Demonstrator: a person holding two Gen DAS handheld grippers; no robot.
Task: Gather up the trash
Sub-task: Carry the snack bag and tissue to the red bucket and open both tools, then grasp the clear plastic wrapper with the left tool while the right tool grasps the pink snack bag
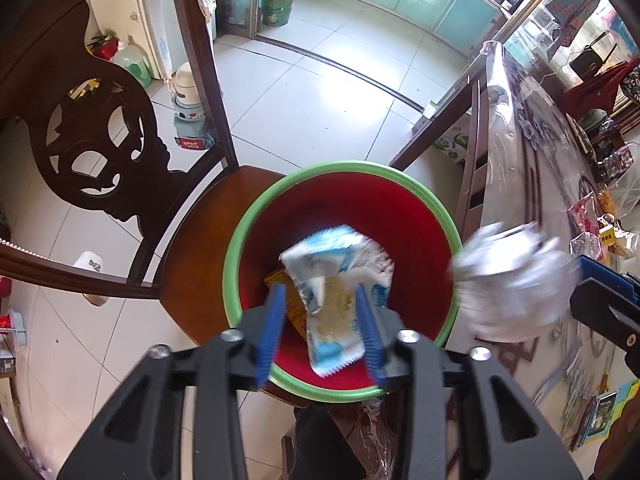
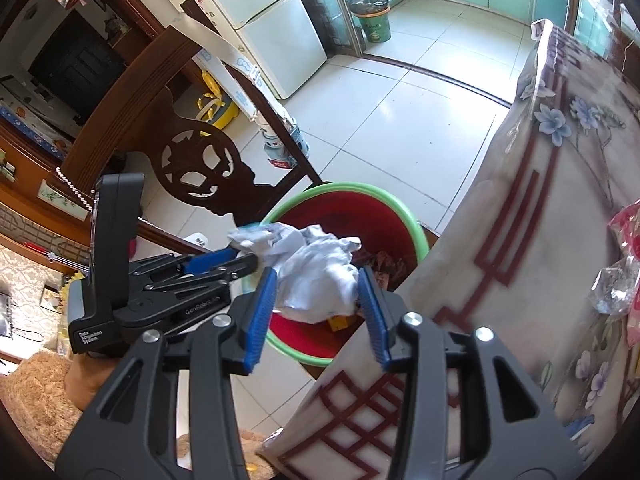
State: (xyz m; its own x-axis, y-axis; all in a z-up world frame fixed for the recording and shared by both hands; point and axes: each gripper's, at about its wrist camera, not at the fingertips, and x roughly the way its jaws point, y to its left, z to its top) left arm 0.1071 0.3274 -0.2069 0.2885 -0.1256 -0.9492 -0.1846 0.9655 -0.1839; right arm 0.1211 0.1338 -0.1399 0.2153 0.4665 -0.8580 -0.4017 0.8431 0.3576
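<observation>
- The crumpled paper (image 2: 316,276) sits between the fingers of the right gripper (image 2: 316,316), which hangs over the near rim of the red basin (image 1: 408,216). The paper looks loose and bulky; whether the pads actually pinch it or merely flank it cannot be told from these views.
- Risk: the paper is above the rim nearest the tabletop (image 2: 520,240), not over the middle. Let go here and it may catch the green edge and drop to the floor (image 1: 320,92) beside the chair (image 1: 208,232).
- The blue and white wrapper (image 1: 340,276) lies between the spread fingers of the left gripper (image 1: 320,320), which does not appear to squeeze it. It seems to be falling or resting inside the basin, blurred in the left view, on top of a yellow wrapper (image 1: 280,280).
- Risk: the two grippers are just beside each other over a small opening; a careless swing could knock them together or tip the basin on the chair seat.
- Pose: the left gripper points down into the basin from the chair side; the right gripper reaches in from the tabletop side, angled downward and toward the left one.
- More trash (image 2: 616,288) remains on the tabletop.
</observation>
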